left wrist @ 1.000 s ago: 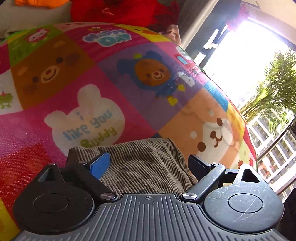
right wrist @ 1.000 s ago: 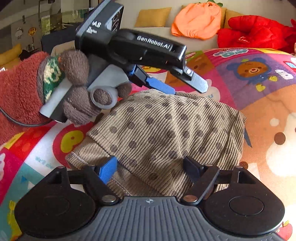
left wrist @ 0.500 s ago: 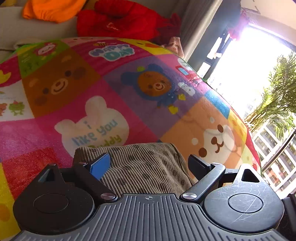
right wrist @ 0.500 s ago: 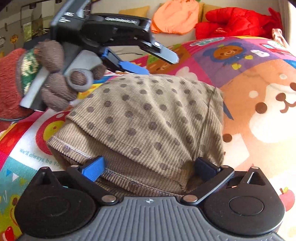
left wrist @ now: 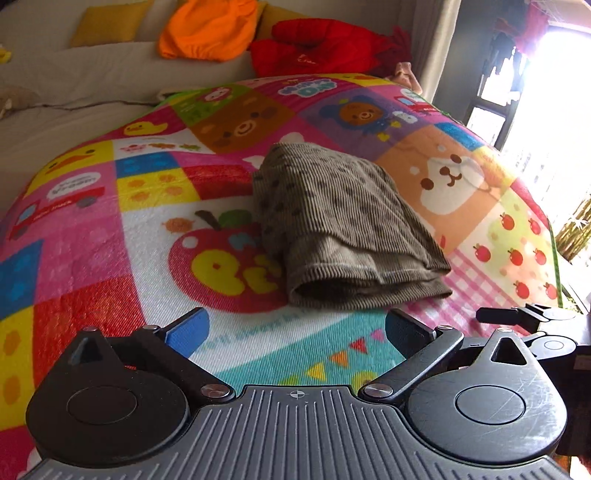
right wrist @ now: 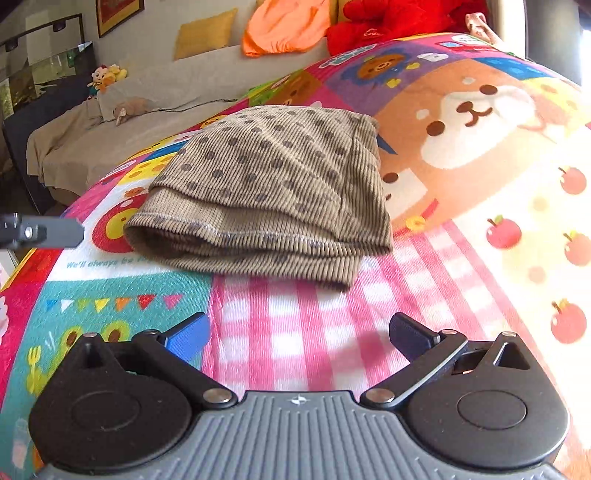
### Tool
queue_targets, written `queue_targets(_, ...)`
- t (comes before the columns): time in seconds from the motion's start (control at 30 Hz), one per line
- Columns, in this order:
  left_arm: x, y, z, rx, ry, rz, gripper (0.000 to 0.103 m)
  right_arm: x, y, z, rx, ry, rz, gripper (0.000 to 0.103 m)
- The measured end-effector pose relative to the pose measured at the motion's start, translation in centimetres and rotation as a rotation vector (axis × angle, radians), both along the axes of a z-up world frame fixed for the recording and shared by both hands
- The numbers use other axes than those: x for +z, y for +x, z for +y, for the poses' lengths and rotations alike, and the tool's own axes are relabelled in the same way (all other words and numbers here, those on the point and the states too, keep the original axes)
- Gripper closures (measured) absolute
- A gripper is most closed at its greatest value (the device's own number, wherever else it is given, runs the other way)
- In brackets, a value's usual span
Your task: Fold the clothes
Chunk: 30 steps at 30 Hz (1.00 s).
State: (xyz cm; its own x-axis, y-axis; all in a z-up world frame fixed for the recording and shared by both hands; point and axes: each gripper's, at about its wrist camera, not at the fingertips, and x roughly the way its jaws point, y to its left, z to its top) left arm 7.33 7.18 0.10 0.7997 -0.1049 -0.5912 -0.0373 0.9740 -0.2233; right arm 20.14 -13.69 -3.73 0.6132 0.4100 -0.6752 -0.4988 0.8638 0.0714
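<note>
The left gripper [left wrist: 295,330] has its jaws spreading wider right now, and nothing is between them. One finger has a blue pad [left wrist: 187,331] and the other a dark pad [left wrist: 405,332]. It hangs over the play blanket [left wrist: 92,236], above a teal patch with little flags. The right gripper [right wrist: 297,334] has its jaws wide apart too, with nothing between them. It hangs over a pink checked patch.

A little way in front of both grippers lies the folded brown garment [left wrist: 340,221]. It is ribbed cloth with dark dots. It sits flat on the blanket, folded into a thick bundle, with its stitched hem edges facing the grippers. No finger touches it. In the left view it covers part of a big red apple picture [left wrist: 218,266]. In the right view it lies just beside a big dog face picture [right wrist: 461,122].

At the left edge of the right view, a grey finger tip of the other gripper [right wrist: 40,232] pokes in, apart from the garment.

Past the blanket is a pale sofa [left wrist: 92,74]. On it sit a yellow cushion [left wrist: 107,22], an orange cloth thing [left wrist: 210,29] and a red plush toy [left wrist: 325,48]. Bright light comes from a window [left wrist: 546,92] on the right.
</note>
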Motion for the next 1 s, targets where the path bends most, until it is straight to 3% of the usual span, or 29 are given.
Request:
queue_targets(0.27,-2.8,-2.3,-2.5,0.049,0.081,0.024,0.0,0.0,-4.4,-2.0,-0.093,-0.003,-0.016,0.0)
queue_targets(0.5,-3.0,-1.7,-3.8,0.048,0.169,0.055,0.0,-0.3,-4.4,-1.4,-0.107,-0.051,-0.029,0.0)
queue_targets(0.63,-3.2,-1.5,-4.3,0.046,0.209,0.07,0.0,-0.2,-4.3,-2.1,-0.115,0.0,-0.023,0.0)
queue_targets(0.8,-3.2,-1.4,-4.5,0.042,0.223,0.077,0.0,-0.1,-4.2,-3.4,-0.128,0.097,-0.01,0.0)
queue_targets(1.0,-3.3,-1.4,-4.5,0.041,0.22,0.077,0.0,-0.1,-4.3,-3.1,-0.128,0.078,-0.013,0.0)
